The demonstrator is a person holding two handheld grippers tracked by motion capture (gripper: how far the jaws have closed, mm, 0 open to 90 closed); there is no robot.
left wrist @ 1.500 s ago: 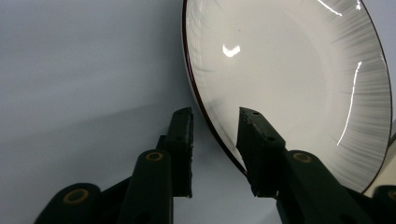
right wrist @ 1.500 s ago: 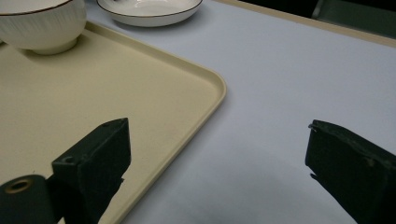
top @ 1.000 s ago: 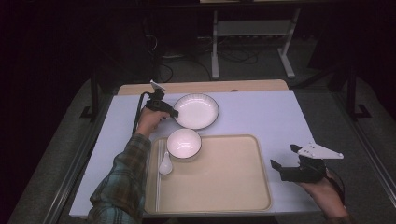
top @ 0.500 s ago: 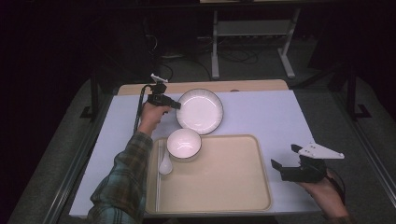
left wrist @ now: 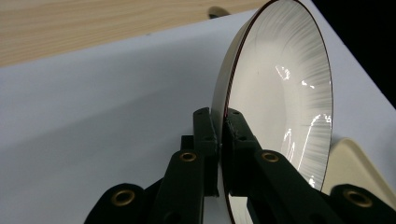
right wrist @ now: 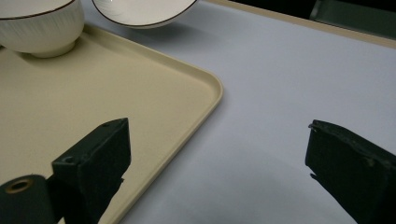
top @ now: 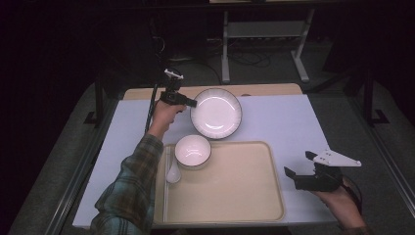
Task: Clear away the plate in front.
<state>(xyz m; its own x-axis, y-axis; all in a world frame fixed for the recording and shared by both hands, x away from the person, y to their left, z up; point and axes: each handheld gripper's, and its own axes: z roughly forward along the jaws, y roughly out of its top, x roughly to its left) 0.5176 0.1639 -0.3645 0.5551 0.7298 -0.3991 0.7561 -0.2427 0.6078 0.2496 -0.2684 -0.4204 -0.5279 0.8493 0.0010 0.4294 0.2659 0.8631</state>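
Right gripper (top: 297, 172): near right, just off the tray's right edge, above the bare mat. I hold it there with jaws released and spread wide, nothing between them. Judged purpose: parked clear of the tray so the landing area stays open.

Tray (top: 235, 208): near centre, flat on the mat (top: 293, 122). Most of its floor is bare; I judge this free space is reserved for the plate.

Spoon (top: 172, 172): near-left part of the tray, lying against the left rim, just beside the bowl. Kept to the edge, it takes no room from larger ware.

Bowl (top: 193, 150): far-left corner of the tray, upright, resting inside the rim. In my right gripper view it sits at the far end of the tray (right wrist: 140, 84).

Plate (top: 216, 112): beyond the tray's far edge, over the mat, tilted with its face toward the near side. The tilt follows from an edge grip: only the left rim is pinched, so the rest hangs off the jaws.

Left gripper (top: 192, 103): far left, jaws clenched on the plate's left rim. In my left gripper view the pads (left wrist: 205, 135) press both sides of the plate (left wrist: 280, 93) rim, one on the face and one on the back.

Next move, judged: carry the plate near and right, onto the bare tray floor.
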